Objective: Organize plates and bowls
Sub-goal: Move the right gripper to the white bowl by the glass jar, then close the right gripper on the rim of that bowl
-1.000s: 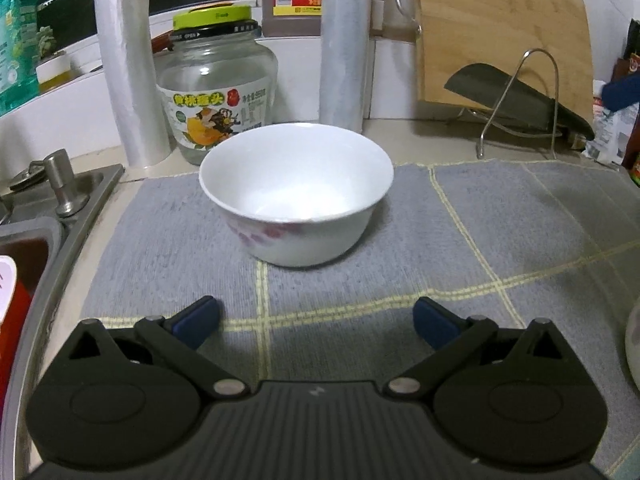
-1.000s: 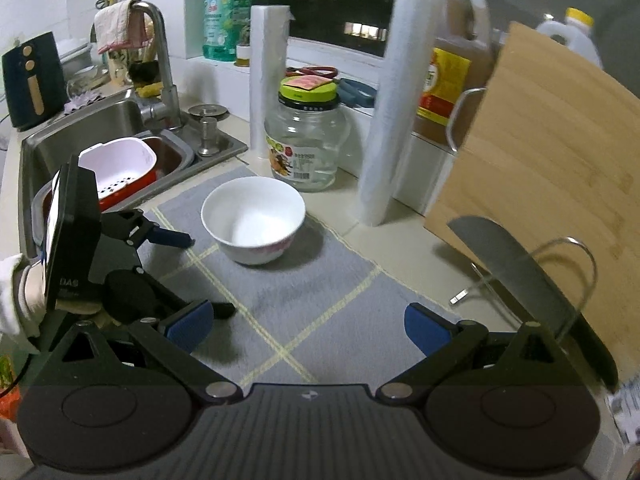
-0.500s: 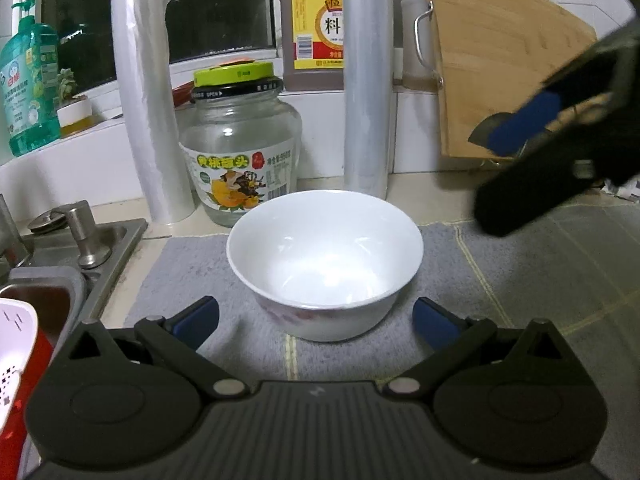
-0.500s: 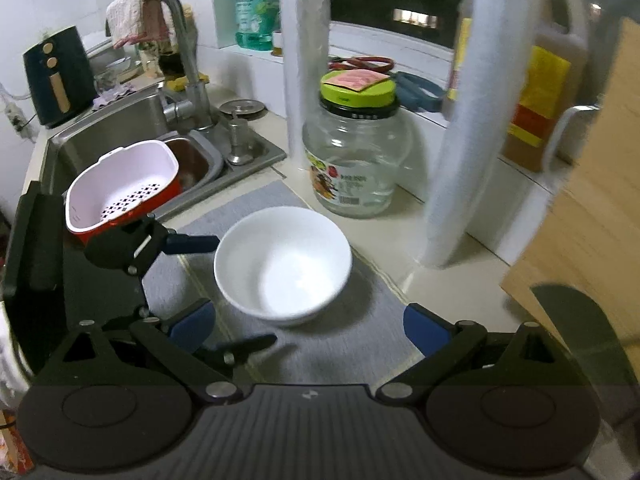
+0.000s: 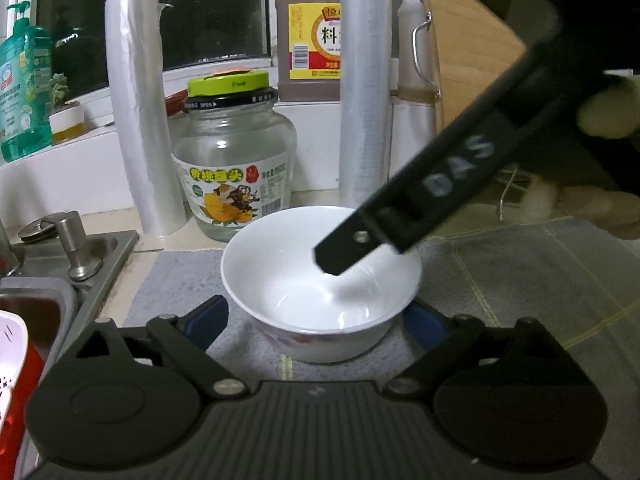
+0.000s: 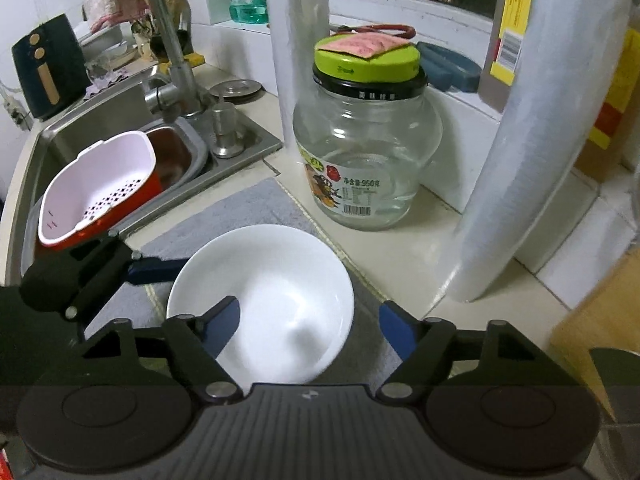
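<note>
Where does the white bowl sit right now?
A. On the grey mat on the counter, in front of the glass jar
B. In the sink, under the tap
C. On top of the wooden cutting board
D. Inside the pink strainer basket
A: the white bowl rests on the grey mat on the counter, with the green-lidded glass jar just behind it; the sink and strainer lie off to one side.

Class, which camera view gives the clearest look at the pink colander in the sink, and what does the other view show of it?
The right wrist view shows it best: the pink colander appears nearly whole, tilted, with its perforated base and red underside. The left wrist view catches only a sliver of the colander at the left edge.
</note>
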The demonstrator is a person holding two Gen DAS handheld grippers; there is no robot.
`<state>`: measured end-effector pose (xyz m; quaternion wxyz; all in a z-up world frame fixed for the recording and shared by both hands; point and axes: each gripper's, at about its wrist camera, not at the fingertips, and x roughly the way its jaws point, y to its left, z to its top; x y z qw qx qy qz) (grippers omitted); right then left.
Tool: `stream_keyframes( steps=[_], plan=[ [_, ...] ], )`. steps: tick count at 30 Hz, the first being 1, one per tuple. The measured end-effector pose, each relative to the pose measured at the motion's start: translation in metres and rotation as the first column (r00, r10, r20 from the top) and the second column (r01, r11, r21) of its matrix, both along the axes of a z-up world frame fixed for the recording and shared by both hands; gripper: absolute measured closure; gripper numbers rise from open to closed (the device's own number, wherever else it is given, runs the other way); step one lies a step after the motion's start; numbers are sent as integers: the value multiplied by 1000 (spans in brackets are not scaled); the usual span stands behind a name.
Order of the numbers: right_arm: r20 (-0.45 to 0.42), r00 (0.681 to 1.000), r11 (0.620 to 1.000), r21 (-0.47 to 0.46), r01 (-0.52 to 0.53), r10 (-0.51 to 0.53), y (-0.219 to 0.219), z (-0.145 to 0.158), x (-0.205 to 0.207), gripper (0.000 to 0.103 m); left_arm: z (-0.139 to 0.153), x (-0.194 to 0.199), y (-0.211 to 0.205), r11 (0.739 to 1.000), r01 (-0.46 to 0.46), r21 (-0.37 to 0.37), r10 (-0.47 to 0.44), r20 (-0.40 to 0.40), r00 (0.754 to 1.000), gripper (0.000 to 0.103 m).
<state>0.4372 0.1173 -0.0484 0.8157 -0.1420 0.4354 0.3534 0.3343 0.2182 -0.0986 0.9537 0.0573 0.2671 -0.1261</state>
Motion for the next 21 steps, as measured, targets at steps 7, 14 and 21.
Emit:
stream_keyframes(
  steps=[7,14,21],
  plan=[
    [-27,1000,1000,14,-2,3,8,-9,12,33,1,1,0,1000,6,0,-6,1,1000,10],
    [-27,1000,1000,15,-12,12,12,-10,12,40,2,0,0,1000,15,-5,-15,6,1000,10],
    [-27,1000,1000,13,-5,5,12,-10,10,41,4,-1,-1,1000,24,6,-24,1,1000,11]
  ],
)
